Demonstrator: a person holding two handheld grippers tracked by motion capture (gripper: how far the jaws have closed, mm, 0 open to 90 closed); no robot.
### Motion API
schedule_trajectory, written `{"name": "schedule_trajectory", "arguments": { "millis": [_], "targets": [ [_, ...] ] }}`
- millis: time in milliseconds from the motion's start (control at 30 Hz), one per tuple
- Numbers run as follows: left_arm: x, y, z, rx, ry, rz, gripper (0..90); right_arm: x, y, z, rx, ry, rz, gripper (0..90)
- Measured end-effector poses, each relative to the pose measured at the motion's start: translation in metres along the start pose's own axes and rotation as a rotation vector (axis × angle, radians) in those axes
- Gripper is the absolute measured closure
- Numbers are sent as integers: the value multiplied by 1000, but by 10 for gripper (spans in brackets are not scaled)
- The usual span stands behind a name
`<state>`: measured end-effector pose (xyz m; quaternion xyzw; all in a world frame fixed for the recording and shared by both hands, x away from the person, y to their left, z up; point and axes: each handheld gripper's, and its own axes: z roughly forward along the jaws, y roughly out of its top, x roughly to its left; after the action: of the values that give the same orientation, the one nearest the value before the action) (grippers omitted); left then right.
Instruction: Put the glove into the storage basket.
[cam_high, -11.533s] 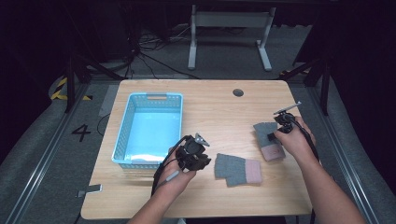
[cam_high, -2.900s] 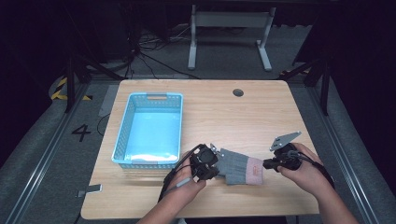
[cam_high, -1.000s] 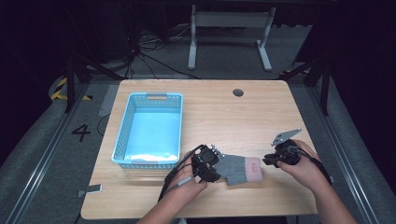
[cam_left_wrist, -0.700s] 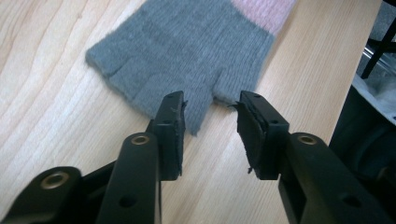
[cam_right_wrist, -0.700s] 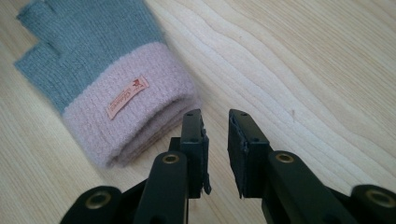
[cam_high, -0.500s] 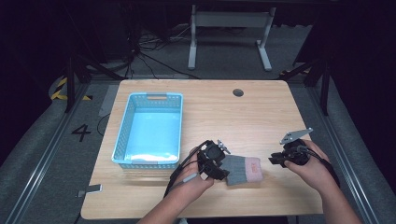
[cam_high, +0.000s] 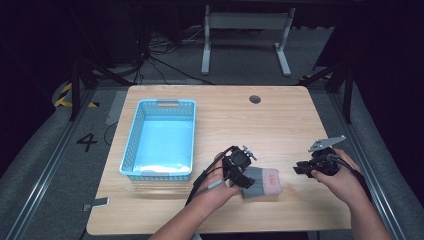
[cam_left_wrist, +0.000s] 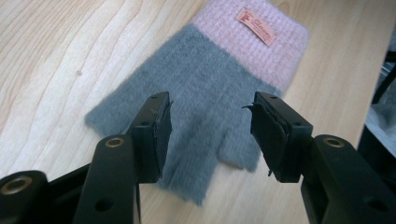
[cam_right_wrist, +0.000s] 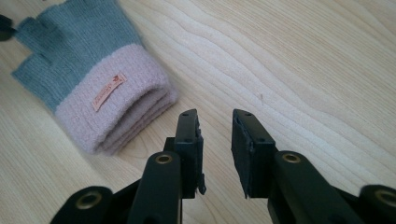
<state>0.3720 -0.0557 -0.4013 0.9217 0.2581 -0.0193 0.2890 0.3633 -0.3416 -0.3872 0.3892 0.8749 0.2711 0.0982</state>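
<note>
A grey glove with a pink cuff is seen lying flat on the desk. The left hand-held gripper is released above its fingers, having just been opening. The right hand-held gripper, also just opening, is held empty beside the cuff.

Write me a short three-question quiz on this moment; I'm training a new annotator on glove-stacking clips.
1. True or false: the gloves lie inside the blue basket.
2. What colour is the cuff with the small label?
3. Which gripper's open jaws straddle the grey glove fingers: A left gripper, B right gripper?

Key: 1 false, they lie stacked on the table beside the basket. 2 pink. 3 A; the right gripper stands apart from the cuff, over bare wood, holding nothing.
</note>
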Motion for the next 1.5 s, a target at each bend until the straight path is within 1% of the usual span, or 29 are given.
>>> {"name": "schedule_trajectory", "arguments": {
  "millis": [67,200,233,267,333,400,467,500,533,567,600,700,800,867,967,1000,1067,1133,1233,1300,1400,1500],
  "targets": [
    [1,3,6,-1,-16,-1,464,0,0,0,-2,5,2,723],
    [0,8,22,23,5,23,419,-1,0,-2,-13,9,8,716],
    [-1,8,25,32,9,19,412,-2,-1,-2,-15,10,10,711],
    [0,9,29,28,18,13,396,-2,-1,-2,-17,13,13,703],
    [1,10,33,28,16,5,369,-2,-1,-2,-19,19,18,690],
    [0,10,38,33,23,2,345,-2,-2,-3,-23,32,23,690],
    [0,10,41,45,24,-6,316,-2,-2,-5,-31,37,30,680],
    [-1,10,43,46,29,-2,300,-2,-2,-6,-36,37,31,674],
    [-1,11,43,52,40,7,281,-2,-2,-7,-41,38,33,674],
    [-3,11,45,62,66,16,256,-2,-1,-7,-44,39,33,673],
    [-3,11,47,65,73,17,220,-2,-1,-7,-43,41,34,670],
    [-6,10,49,74,92,39,203,-1,-1,-6,-39,45,30,667],
    [-8,10,51,79,99,50,179,1,0,-4,-36,48,24,664],
    [-8,10,52,82,103,56,172,2,0,-3,-33,49,18,661],
    [-10,10,53,85,114,51,172,2,0,-4,-33,51,18,660],
    [-10,10,54,91,117,51,173,2,0,-4,-36,49,19,660],
    [-10,11,54,98,121,66,181,2,1,-4,-39,50,20,660],
    [-10,11,54,106,123,67,197,2,1,-5,-43,50,23,658],
    [-13,12,54,105,142,49,236,2,0,-7,-53,49,27,656],
    [-13,12,53,106,147,49,270,1,1,-8,-58,49,25,655],
    [-15,12,52,100,144,45,382,1,2,-9,-63,51,25,654],
    [-17,13,50,105,132,37,534,1,4,-8,-68,55,21,653]
  ]
}}
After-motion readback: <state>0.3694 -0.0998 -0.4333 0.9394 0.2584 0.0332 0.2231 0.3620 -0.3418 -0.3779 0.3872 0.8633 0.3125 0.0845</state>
